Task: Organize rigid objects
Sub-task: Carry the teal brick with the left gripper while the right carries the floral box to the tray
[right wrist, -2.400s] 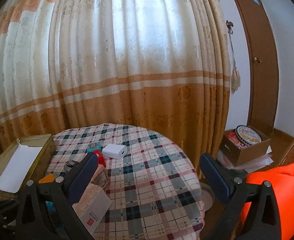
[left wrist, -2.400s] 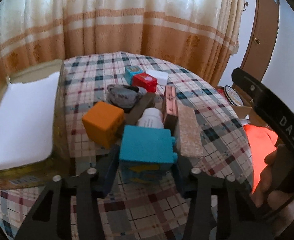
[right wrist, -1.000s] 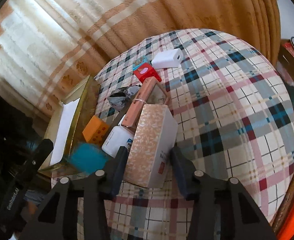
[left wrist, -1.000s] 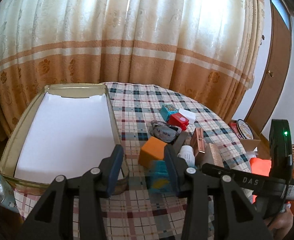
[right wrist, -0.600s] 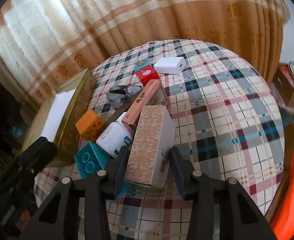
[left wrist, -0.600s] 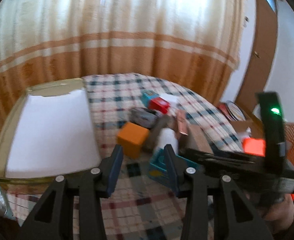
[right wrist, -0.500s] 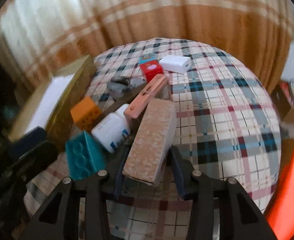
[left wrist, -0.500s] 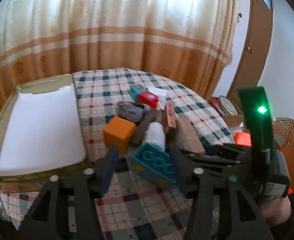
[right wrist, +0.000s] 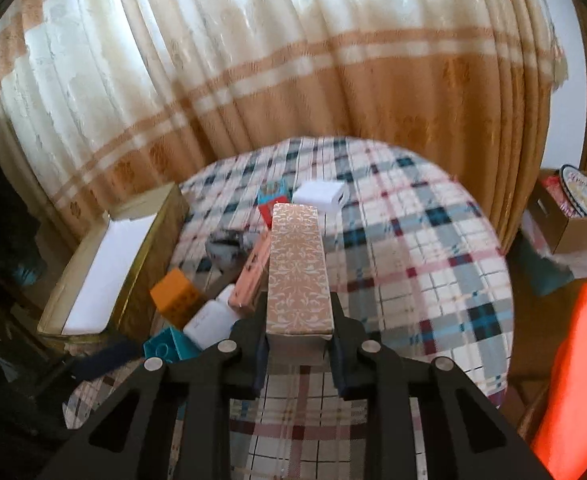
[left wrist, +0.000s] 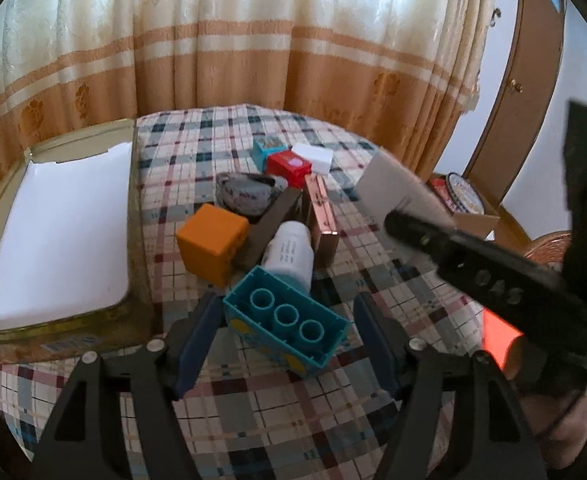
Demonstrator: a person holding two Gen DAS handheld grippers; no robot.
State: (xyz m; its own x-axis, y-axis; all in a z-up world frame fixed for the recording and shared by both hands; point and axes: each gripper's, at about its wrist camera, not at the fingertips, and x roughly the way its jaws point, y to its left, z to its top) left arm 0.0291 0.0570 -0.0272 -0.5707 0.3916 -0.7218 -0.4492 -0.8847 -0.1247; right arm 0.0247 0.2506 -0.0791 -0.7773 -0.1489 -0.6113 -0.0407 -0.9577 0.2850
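Right hand-held gripper (right wrist: 298, 344), jaws just closing, clamps the patterned box (right wrist: 298, 268); left hand-held gripper (left wrist: 285, 334), just opening, straddles the teal brick (left wrist: 289, 326) beside the tin (left wrist: 133, 184).

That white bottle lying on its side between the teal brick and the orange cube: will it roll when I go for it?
Probably. The white bottle is round and lies on its side, so a nudge could roll it. The teal brick and pink box hem it in, which may limit that. Smooth plastic, likely slippery.

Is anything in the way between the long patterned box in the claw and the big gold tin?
Yes. The right claw holds the long beige patterned box; the orange cube, white bottle and teal brick lie between it and the gold tin.
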